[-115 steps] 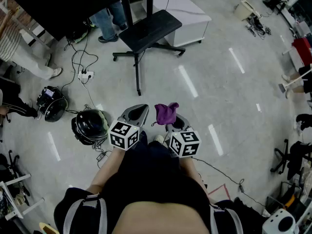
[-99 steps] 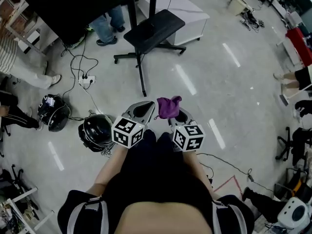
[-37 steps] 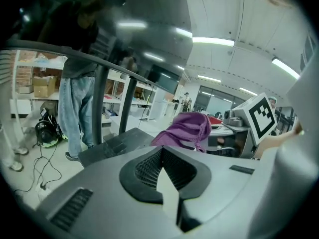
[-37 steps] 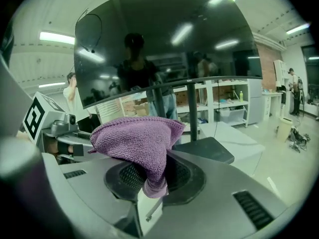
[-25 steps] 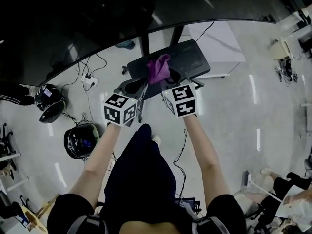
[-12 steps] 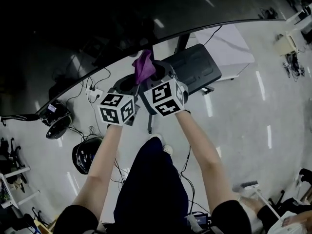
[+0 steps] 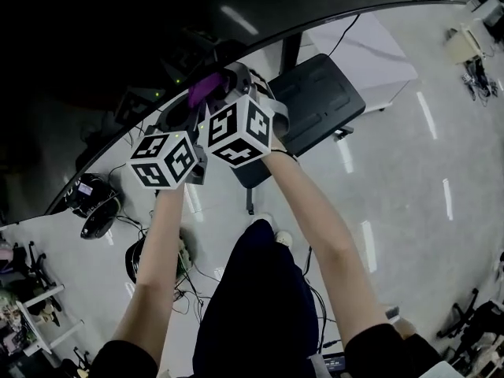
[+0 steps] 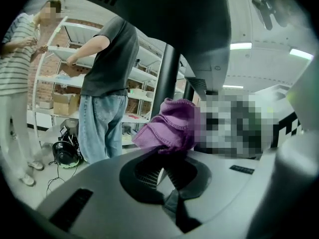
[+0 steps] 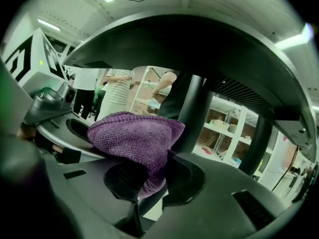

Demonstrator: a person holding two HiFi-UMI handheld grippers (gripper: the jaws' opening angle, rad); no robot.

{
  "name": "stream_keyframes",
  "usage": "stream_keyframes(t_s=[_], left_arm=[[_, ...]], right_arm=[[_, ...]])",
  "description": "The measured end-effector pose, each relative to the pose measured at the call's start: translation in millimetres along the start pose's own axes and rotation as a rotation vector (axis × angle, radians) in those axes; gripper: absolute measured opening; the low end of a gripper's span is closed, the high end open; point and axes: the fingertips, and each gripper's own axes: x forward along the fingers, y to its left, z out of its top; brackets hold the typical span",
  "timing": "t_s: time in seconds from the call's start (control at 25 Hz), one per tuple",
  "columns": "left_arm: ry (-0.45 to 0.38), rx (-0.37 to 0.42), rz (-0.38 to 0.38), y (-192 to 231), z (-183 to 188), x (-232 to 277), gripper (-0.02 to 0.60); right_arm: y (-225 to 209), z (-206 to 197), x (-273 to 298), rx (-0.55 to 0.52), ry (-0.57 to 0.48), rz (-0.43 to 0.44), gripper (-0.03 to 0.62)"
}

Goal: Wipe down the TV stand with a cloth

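Note:
A purple cloth point(image 7: 206, 85) is pinched in my right gripper point(image 7: 223, 83), which is shut on it; a bunch of it stands up over the jaws point(image 9: 134, 138). The left gripper point(image 7: 178, 118) is just to its left, shut with nothing in it, and the cloth point(image 8: 169, 126) shows right past its tips point(image 8: 164, 158). Both are raised under the lower edge of the big dark TV point(image 7: 118, 46). The black stand pole point(image 9: 192, 113) rises just behind the cloth. The stand's black base point(image 7: 311, 105) lies on the floor below.
Two people point(image 8: 104, 83) stand at white shelving point(image 8: 55, 73) behind the TV. Black helmets point(image 7: 96, 205) and cables lie on the floor at left. A white cabinet point(image 7: 370, 50) sits behind the stand base.
I have walked up to the TV stand. Both grippers rose and swung left from over the base to the TV's lower edge, with the cloth still in the right one.

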Motion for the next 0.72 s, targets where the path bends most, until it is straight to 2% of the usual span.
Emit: stream_keyframes(t_s=[0.12,0.24,0.48,0.72], left_arm=[[-0.010,0.014,0.005,9,5,7,0.006],[-0.018,0.043,0.008,17,12,15,0.006],[-0.010,0.042,0.027,38,8,25,0.006],[0.014,0.089,0.012,51,-7,30,0.006]], right_arm=[[-2,8,10,-0.057,-0.028,-0.026,0.077],[-5,10,16,-0.068,-0.042,-0.059,0.077],[-5,5,24,0.008,-0.062,-0.162,0.077],[7,-21,32,0.093,-0.007,-0.209,0.077]])
